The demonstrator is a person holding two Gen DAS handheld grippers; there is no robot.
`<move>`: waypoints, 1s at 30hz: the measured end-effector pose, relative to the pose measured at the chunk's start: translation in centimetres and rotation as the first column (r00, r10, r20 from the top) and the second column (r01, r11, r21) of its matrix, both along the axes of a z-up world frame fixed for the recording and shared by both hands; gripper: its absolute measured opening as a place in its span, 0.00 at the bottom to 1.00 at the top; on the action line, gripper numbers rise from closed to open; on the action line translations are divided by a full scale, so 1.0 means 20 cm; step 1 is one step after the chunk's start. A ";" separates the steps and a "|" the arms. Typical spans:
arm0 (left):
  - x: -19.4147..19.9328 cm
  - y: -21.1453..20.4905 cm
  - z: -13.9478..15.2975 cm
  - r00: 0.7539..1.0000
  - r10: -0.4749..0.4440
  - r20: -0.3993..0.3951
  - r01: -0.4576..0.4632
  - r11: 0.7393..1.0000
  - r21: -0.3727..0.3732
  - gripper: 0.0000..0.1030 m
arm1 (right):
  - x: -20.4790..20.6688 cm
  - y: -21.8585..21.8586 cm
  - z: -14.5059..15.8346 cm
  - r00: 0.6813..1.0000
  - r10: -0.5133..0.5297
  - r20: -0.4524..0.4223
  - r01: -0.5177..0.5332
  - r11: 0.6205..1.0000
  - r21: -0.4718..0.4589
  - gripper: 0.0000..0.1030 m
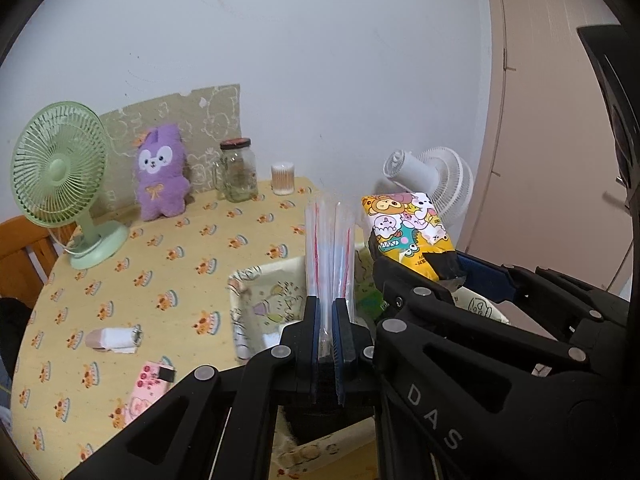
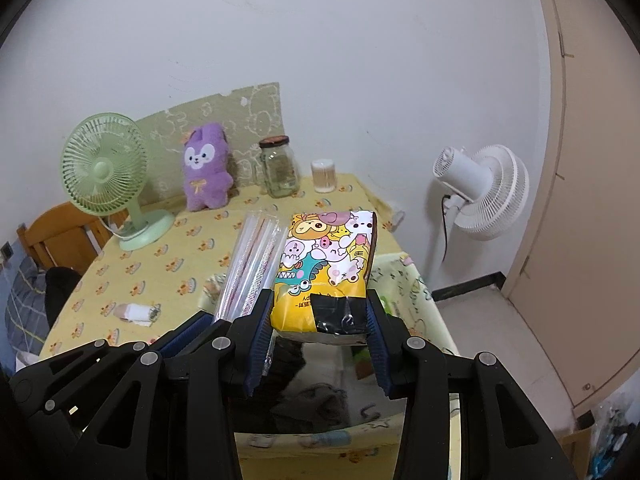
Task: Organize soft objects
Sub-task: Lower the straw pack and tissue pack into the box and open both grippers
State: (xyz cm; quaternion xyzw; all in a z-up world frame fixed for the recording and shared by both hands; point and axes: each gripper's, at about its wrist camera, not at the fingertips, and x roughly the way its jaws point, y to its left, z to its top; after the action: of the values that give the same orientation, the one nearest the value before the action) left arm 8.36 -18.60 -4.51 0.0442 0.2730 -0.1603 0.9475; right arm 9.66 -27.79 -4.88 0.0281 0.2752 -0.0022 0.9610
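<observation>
Tissue pack [image 2: 326,268] in the right fingers [image 2: 260,332], straw bag [image 1: 329,248] pinched left; either could slip missing the bin [image 2: 416,280].

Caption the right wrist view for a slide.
Right gripper holds a cartoon-print tissue pack above a fabric storage box; left gripper clamps bagged straws.

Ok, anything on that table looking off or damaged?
The paper sheet against the wall has a torn top edge. A small roll lies tipped over on the table, with scraps beside it. Nothing looks spilled.
</observation>
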 end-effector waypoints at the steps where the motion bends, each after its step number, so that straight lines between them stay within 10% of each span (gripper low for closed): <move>1: 0.00 -0.01 -0.01 1.000 0.002 -0.006 -0.002 1.000 0.003 0.04 | 0.01 -0.01 -0.01 1.000 0.000 -0.004 0.000 1.000 0.001 0.45; 15: 0.08 -0.02 -0.08 0.997 0.033 -0.063 -0.026 0.994 0.109 0.54 | 0.09 -0.03 -0.12 0.998 0.019 -0.058 -0.016 0.998 0.055 0.45; 26: 0.16 0.03 -0.08 0.997 0.030 -0.077 -0.019 0.991 0.131 0.74 | 0.19 0.03 -0.13 0.996 0.047 -0.071 -0.042 0.997 0.072 0.49; 30: 0.18 0.06 -0.09 0.996 0.035 -0.083 -0.024 0.991 0.134 0.76 | 0.21 0.06 -0.14 0.997 0.041 -0.069 -0.037 0.997 0.062 0.66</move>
State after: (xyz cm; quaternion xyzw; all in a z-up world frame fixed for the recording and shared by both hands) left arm 11.90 -17.38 -6.32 0.0965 0.3238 -0.1295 0.9322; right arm 13.81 -26.66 -7.60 0.0520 0.3093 0.0239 0.9492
